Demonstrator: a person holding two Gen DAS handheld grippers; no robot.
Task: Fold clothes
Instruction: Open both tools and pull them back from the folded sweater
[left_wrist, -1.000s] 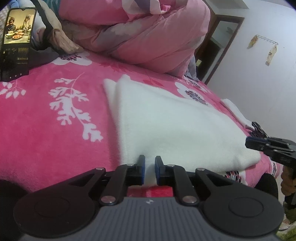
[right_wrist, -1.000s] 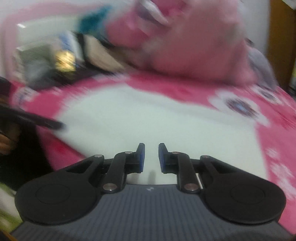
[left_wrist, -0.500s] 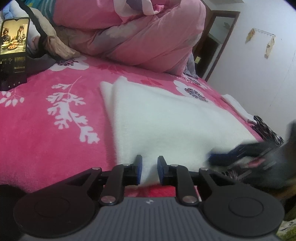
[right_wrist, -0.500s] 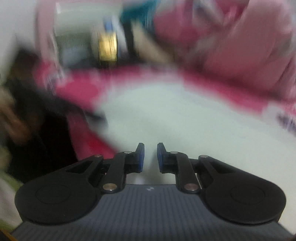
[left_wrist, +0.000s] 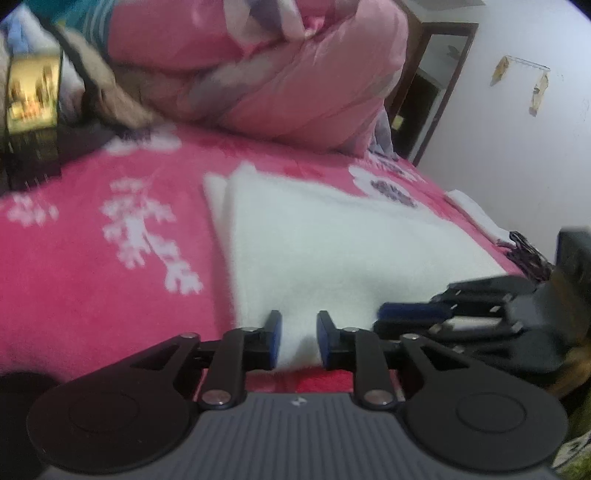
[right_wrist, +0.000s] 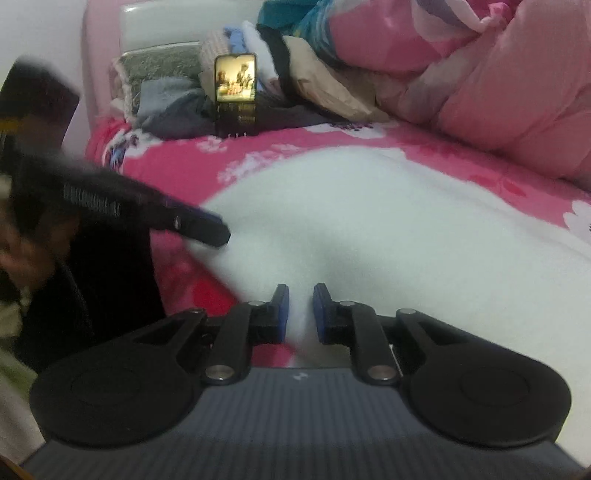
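A white fleece garment (left_wrist: 332, 251) lies folded flat on the pink flowered blanket (left_wrist: 92, 288). My left gripper (left_wrist: 298, 325) is at the garment's near edge, shut on a pinch of the white cloth. In the right wrist view the garment (right_wrist: 388, 221) fills the middle, and my right gripper (right_wrist: 300, 299) is shut on its near edge too. The right gripper's fingers (left_wrist: 417, 317) show low at the right of the left wrist view, just beside the left one. The left gripper's fingers (right_wrist: 207, 229) reach in from the left of the right wrist view.
A big pink quilt (left_wrist: 277, 74) is heaped at the far side of the bed. A lit phone (right_wrist: 236, 96) stands propped against a pile of clothes (right_wrist: 166, 107) by the headboard. A wall and a dark doorway (left_wrist: 424, 103) are to the right.
My right gripper has swung left along the garment's near edge and now sits close beside the left one. The left gripper has stayed on the edge with its pads slightly wider.
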